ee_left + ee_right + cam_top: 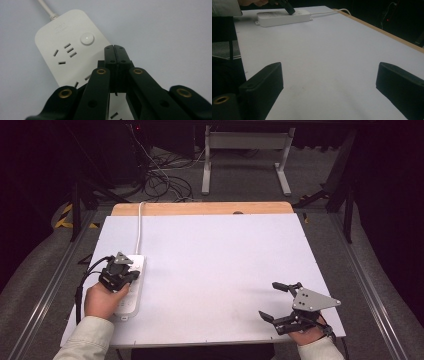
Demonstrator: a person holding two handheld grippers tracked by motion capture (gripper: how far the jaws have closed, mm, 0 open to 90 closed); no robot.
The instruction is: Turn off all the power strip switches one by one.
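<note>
A white power strip (pixel 131 301) lies along the left side of the white table top (pixel 215 255), its cable (pixel 139 227) running to the far edge. My left gripper (pixel 134 274) is shut, nothing between its jaws, tips down at the strip's far end. In the left gripper view the closed tips (pixel 115 47) sit just right of the strip's round button (pixel 87 39), near the strip's (pixel 57 40) edge; contact is unclear. My right gripper (pixel 273 301) stands open near the front right corner, nothing between its fingers (pixel 265 75).
The right gripper view looks across bare table toward the power strip (pixel 284 18) and the left gripper (pixel 289 9) on it. A wooden strip (pixel 200 208) borders the table's far edge. Behind it are desk legs (pixel 206 170) and floor cables (pixel 165 180).
</note>
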